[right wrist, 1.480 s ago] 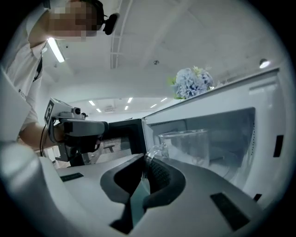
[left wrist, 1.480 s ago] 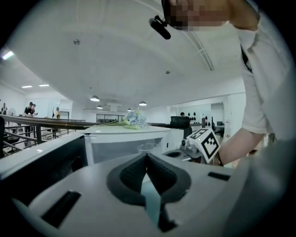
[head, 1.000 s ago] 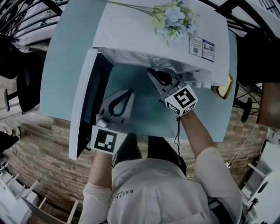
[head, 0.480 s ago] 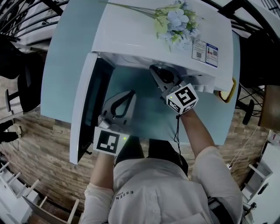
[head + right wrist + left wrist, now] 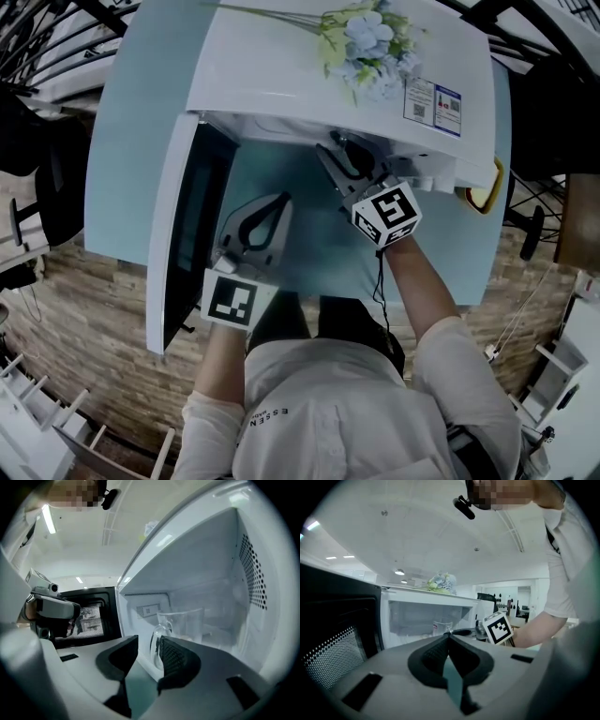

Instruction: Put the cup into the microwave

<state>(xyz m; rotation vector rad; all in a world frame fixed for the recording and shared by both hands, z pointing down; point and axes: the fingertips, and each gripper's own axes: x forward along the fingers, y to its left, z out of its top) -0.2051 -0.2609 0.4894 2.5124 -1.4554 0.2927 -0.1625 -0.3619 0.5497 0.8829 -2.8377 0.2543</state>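
Observation:
A clear glass cup (image 5: 183, 624) with a handle (image 5: 155, 645) stands on the floor inside the white microwave (image 5: 319, 75). My right gripper (image 5: 149, 656) reaches into the microwave's mouth and its jaws are opening. The handle stands between them, close to the right pad, and a gap shows on its other side. In the head view the right gripper (image 5: 345, 161) sits at the oven's front edge. My left gripper (image 5: 277, 200) hovers over the table in front of the cavity, shut with nothing in it. The left gripper view shows the cup (image 5: 442, 627) beyond the shut jaws.
The microwave door (image 5: 183, 234) hangs open to the left, its dark mesh window (image 5: 86, 620) facing the cavity. Artificial flowers (image 5: 366, 42) lie on top of the oven. A yellow-rimmed item (image 5: 483, 192) sits at its right on the light blue table (image 5: 300, 253).
The right gripper has nudged slightly toward the microwave's mouth. The left gripper has kept still.

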